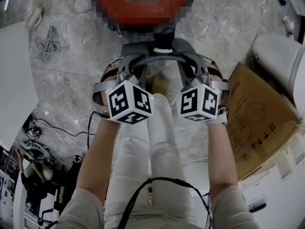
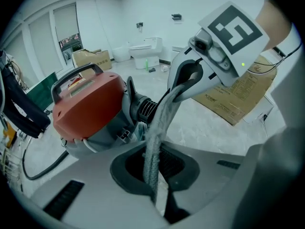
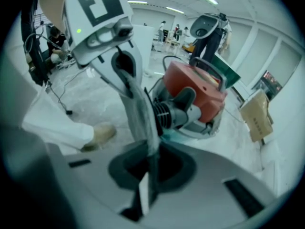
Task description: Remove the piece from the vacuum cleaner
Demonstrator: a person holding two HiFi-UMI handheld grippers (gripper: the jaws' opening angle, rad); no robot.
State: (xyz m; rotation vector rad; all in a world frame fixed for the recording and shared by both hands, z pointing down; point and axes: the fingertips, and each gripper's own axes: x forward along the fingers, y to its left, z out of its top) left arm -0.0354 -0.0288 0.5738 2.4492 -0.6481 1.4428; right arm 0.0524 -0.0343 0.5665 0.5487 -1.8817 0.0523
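The vacuum cleaner (image 2: 88,106) has an orange-red top with a handle, a grey base and a black ribbed hose port (image 3: 164,112); it stands on the marble floor just ahead of both grippers. A grey textured strip (image 2: 159,128) runs from it between the two grippers and arcs in front of the port (image 1: 159,58). My left gripper (image 2: 159,199) is shut on one end of the strip. The right gripper (image 3: 145,194) is shut on the other end (image 3: 143,113). In the head view the left gripper (image 1: 127,69) and right gripper (image 1: 193,69) sit side by side.
A flattened cardboard box (image 1: 257,113) lies at the right, with a white toilet (image 1: 281,56) behind it. Loose cables (image 1: 47,44) are on the floor at the upper left beside a white tabletop (image 1: 14,75). The person's white-trousered legs (image 1: 157,142) and a shoe (image 1: 160,84) are below the grippers.
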